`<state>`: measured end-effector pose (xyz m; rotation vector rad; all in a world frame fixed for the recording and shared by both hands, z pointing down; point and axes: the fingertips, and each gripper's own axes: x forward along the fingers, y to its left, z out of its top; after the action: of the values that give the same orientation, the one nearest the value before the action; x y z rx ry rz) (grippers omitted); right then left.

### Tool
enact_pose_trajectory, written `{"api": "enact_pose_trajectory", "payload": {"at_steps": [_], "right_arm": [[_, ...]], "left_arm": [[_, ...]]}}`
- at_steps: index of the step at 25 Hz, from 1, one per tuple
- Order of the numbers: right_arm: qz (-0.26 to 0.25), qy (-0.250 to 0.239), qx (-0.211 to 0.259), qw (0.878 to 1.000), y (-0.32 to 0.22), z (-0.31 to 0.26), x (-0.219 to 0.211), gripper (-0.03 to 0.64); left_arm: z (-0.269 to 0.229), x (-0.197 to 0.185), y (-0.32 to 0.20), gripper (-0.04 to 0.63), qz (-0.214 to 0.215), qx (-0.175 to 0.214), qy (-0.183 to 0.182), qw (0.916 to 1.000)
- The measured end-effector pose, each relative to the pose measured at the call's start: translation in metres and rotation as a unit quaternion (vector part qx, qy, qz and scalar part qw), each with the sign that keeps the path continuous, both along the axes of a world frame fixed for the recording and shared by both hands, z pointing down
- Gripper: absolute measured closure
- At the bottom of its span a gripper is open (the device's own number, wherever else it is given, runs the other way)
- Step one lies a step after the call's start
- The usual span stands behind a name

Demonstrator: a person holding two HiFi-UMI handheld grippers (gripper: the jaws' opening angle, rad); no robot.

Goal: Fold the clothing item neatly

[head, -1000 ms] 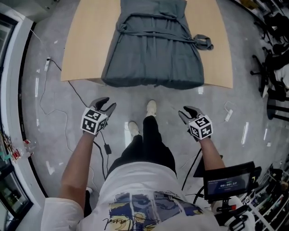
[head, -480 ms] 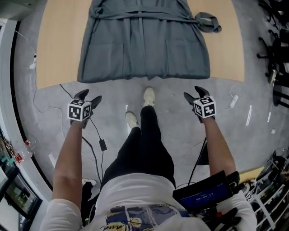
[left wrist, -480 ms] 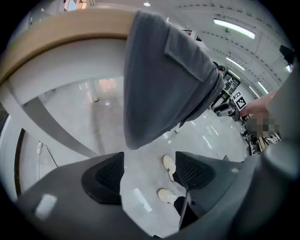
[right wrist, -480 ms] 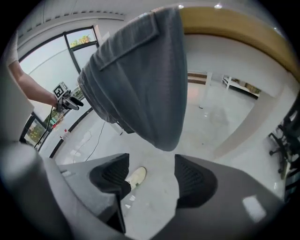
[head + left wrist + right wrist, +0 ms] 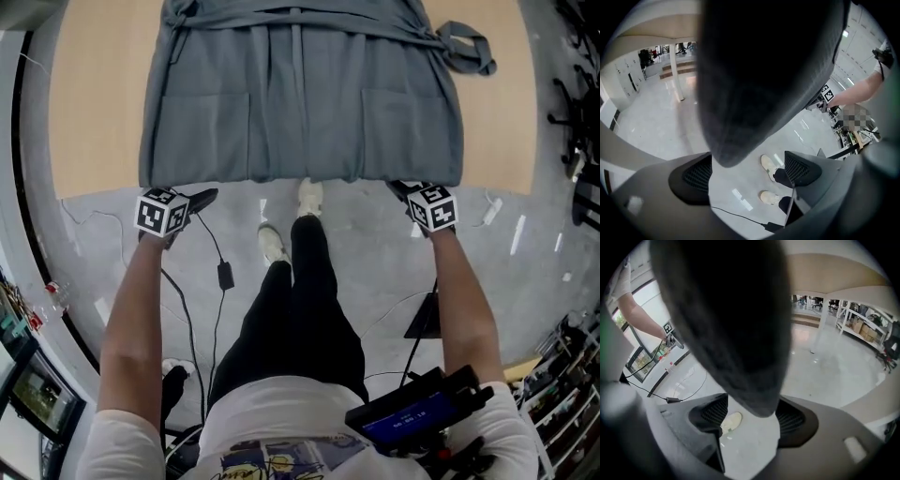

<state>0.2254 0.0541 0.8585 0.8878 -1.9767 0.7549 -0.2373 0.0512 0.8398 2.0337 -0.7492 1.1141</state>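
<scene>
- Jaws of left gripper [image 5: 200,196] and right gripper [image 5: 401,187] had just been opening, garment [image 5: 300,103] hem corners between them, unpinched.
- Both likely needed deep, level bites.

grey garment [image 5: 300,94] top cut off by head view's upper edge, table [image 5: 84,112] under the garment cropped at that same edge, garment [image 5: 759,70] close up a dark blurred mass blocking most of both gripper views, screen [image 5: 412,419] well below the garment, text too small to read
</scene>
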Motion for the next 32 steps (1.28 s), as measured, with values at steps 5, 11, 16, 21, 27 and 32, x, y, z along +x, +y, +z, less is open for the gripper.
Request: {"api": "enact_pose_trajectory", "payload": {"at_steps": [5,11,16,21,27,32], "right_arm": [[-0.031,-0.029,-0.002,0.999,0.001,0.001,-0.020,0.385],[-0.014,-0.064,0.004,0.998,0.015,-0.022,-0.021,0.601],[-0.013,-0.081,0.003,0.997,0.036,-0.035,-0.035,0.603],[0.004,-0.100,0.014,0.995,0.056,-0.060,-0.046,0.603],[0.012,-0.118,0.033,0.992,0.086,-0.101,-0.058,0.604],[0.020,-0.135,0.055,0.989,0.102,-0.143,-0.069,0.604]], "left_arm": [[-0.005,0.025,-0.010,0.133,0.013,0.010,0.037,0.9992],[-0.030,0.044,-0.006,0.354,0.015,0.017,0.087,0.9960],[-0.044,0.047,0.009,0.516,0.010,0.008,0.105,0.9944],[-0.062,0.051,0.039,0.561,0.016,-0.013,0.130,0.9913],[-0.096,0.060,0.075,0.566,0.053,-0.025,0.153,0.9864],[-0.126,0.056,0.094,0.568,0.065,-0.022,0.149,0.9865]]}}
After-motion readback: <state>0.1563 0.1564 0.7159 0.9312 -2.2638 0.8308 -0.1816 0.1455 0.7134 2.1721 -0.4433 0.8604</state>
